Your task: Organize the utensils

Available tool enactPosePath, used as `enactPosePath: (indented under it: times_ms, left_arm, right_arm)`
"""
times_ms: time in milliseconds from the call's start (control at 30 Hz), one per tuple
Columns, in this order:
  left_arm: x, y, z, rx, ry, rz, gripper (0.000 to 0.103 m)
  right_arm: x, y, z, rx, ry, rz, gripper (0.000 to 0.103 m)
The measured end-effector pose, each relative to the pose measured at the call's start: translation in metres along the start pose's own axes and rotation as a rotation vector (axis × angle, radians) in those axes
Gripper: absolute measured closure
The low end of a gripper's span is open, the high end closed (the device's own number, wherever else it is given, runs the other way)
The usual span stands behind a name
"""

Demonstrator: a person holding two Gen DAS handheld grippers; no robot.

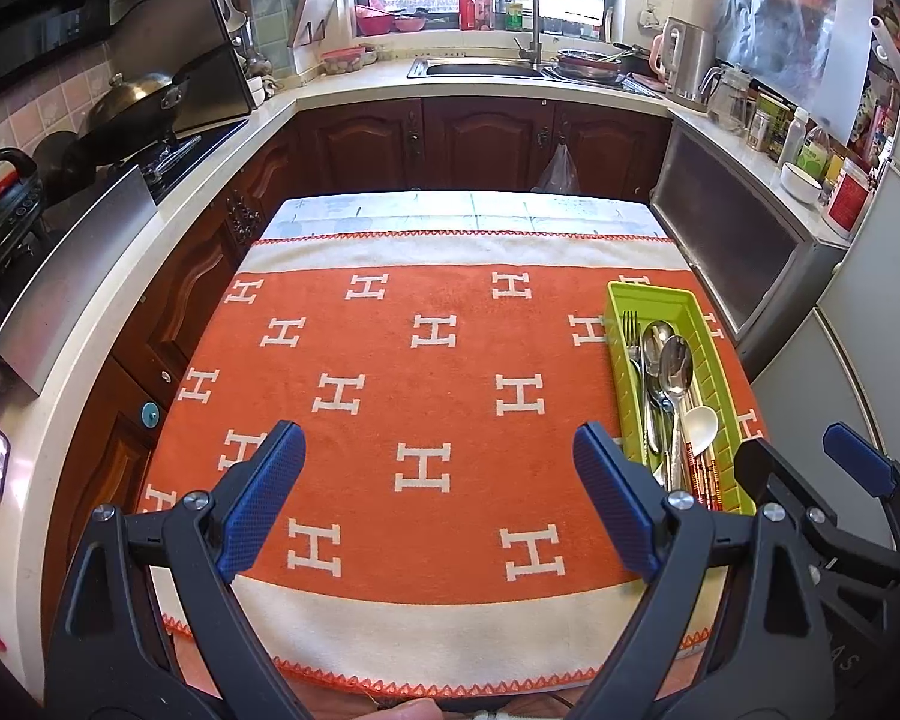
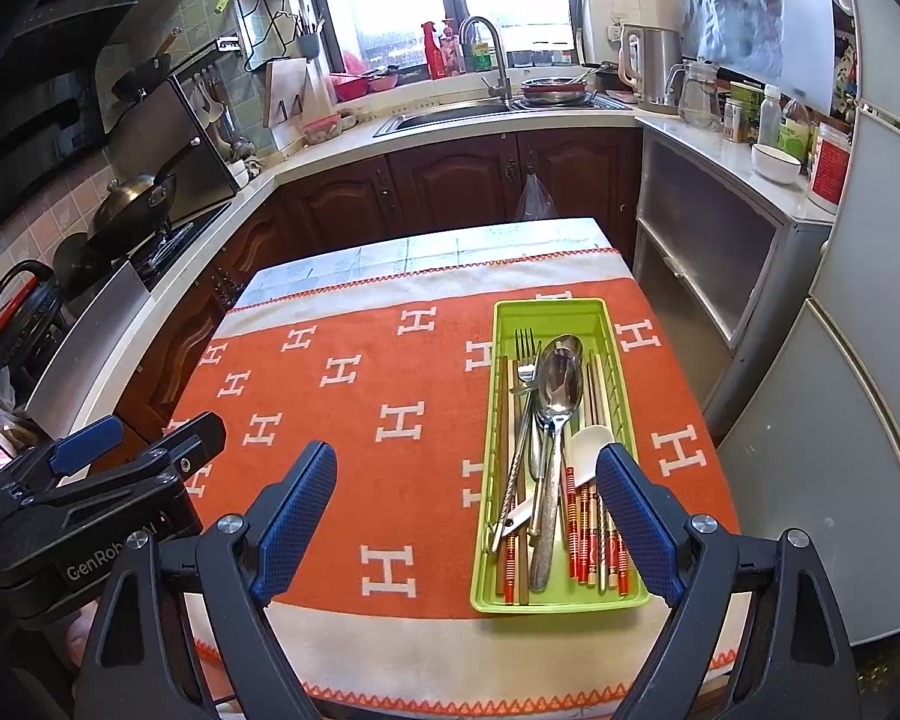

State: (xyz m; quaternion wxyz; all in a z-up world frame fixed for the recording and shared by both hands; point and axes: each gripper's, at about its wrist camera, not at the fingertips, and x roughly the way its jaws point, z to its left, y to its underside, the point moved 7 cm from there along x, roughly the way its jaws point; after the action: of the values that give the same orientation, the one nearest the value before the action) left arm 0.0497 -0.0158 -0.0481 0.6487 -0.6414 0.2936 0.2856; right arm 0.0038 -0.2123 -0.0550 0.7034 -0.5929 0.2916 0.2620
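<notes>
Right wrist view: green tray (image 2: 621, 414) runs lengthwise away from me, nearest my right tool (image 2: 468, 525); both it and left tool (image 1: 438, 495) gape empty.

A tray (image 2: 555, 315) is set on the cloth (image 2: 360, 438) at the desk's right side; a fork (image 2: 525, 348), spoons (image 2: 561, 384) and chopsticks (image 2: 582, 531) are laid in the tray.

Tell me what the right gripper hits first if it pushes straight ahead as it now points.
Likely the green tray of utensils: the open right gripper points down at its near end, around the metal spoon handles. Depth is uncertain.
</notes>
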Motion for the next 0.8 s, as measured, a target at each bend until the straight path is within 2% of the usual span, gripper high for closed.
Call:
enactPosePath:
  times_ms: [800]
  left_arm:
    - [0.0008, 0.0044, 0.0063, -0.002, -0.015, 0.008, 0.013]
  right_arm:
    - [0.0027, 0.0035, -0.0008, 0.001, 0.001, 0.006, 0.014]
